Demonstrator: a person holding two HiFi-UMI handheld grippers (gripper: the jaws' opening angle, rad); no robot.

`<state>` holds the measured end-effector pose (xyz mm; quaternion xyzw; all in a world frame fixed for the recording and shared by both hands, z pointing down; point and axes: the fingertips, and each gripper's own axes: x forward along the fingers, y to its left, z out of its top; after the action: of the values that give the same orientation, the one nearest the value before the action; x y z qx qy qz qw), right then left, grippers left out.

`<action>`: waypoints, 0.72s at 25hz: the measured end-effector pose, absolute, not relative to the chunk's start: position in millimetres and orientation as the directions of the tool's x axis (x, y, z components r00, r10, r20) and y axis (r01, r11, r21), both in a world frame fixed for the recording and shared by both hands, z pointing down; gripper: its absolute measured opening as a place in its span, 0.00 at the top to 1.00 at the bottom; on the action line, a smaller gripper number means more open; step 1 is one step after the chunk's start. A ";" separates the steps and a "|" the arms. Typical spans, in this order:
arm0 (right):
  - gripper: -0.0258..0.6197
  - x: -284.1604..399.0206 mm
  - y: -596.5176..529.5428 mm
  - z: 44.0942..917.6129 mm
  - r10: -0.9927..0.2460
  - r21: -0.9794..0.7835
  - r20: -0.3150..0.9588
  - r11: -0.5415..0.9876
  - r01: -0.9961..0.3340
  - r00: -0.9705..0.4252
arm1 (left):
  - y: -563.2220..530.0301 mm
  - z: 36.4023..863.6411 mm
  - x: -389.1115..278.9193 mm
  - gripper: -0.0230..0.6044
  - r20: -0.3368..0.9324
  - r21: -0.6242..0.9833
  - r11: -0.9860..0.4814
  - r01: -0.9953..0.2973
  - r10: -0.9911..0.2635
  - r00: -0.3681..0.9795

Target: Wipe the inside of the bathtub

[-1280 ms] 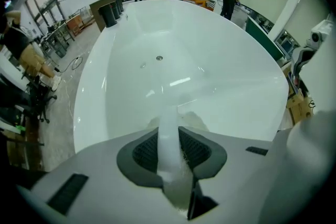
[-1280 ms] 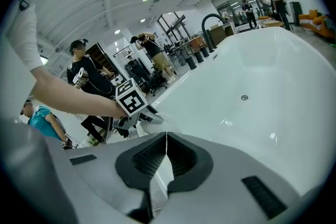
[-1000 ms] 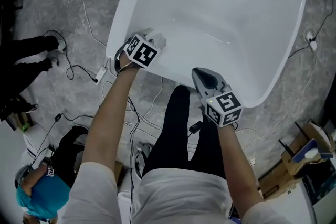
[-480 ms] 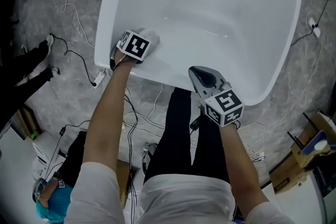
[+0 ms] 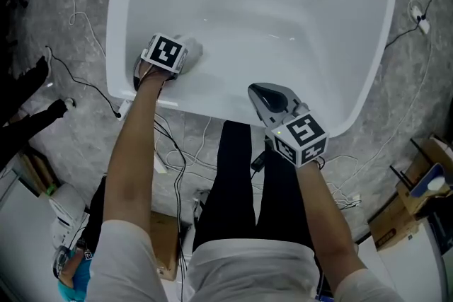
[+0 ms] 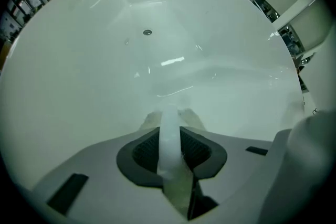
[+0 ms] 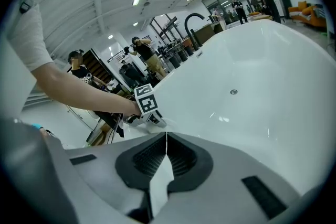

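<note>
The white bathtub [image 5: 368,81] fills the top of the head view, its drain [image 6: 147,32] far down the basin. My left gripper [image 5: 182,53] is inside the tub at the near left wall, shut on a white cloth [image 5: 192,49] that presses against the wall. In the left gripper view the cloth [image 6: 169,131] runs as a folded strip between the jaws. My right gripper [image 5: 262,94] hovers over the tub's near rim, shut with nothing in it. In the right gripper view its jaws [image 7: 166,135] meet in a thin line, and the left gripper [image 7: 152,117] shows beyond them.
Cables [image 5: 180,152] trail over the grey floor round the tub. Cardboard boxes [image 5: 407,212] stand at the lower right. The person's black-trousered legs [image 5: 237,173] are against the near rim. Several people [image 7: 142,55] and a black faucet [image 7: 195,21] stand past the tub's left side.
The left gripper with the cloth has slid a little along the near left wall, deeper into the tub. The right gripper has stayed over the near rim.
</note>
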<state>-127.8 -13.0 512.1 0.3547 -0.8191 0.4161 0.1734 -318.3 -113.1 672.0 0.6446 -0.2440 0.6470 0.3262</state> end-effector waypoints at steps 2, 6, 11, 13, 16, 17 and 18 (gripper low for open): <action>0.93 -125.1 -11.5 514.8 -0.435 -0.560 0.580 0.402 -0.725 -0.689 | -112.1 674.9 -315.0 0.80 0.992 0.113 -0.663 -0.740 0.118 0.046; 0.93 -116.0 -10.0 517.1 -0.445 -0.560 0.580 0.390 -0.731 -0.682 | -108.3 681.3 -300.3 0.80 0.989 0.135 -0.663 -0.737 0.139 0.056; 0.93 -102.1 -7.9 518.4 -0.459 -0.557 0.585 0.373 -0.742 -0.669 | -100.0 688.4 -274.5 0.80 0.984 0.164 -0.680 -0.715 0.163 0.070; 0.93 -97.0 -6.9 518.2 -0.465 -0.554 0.587 0.367 -0.747 -0.663 | -96.4 688.9 -265.0 0.80 0.983 0.171 -0.691 -0.702 0.167 0.075; 0.93 -89.4 -5.2 517.8 -0.473 -0.549 0.589 0.360 -0.754 -0.655 | -91.3 688.4 -253.3 0.80 0.982 0.176 -0.707 -0.685 0.170 0.078; 0.93 -86.2 -4.8 518.3 -0.476 -0.549 0.589 0.357 -0.756 -0.653 | -90.3 688.7 -249.0 0.80 0.982 0.179 -0.708 -0.683 0.170 0.082; 0.93 -82.8 -4.4 519.0 -0.479 -0.548 0.589 0.355 -0.757 -0.651 | -89.4 689.4 -244.2 0.80 0.982 0.183 -0.708 -0.683 0.170 0.086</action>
<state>-82.8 -4.4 519.0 0.3833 -0.8062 0.4190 0.1659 -244.2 -89.4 689.4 0.6592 -0.1942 0.6475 0.3293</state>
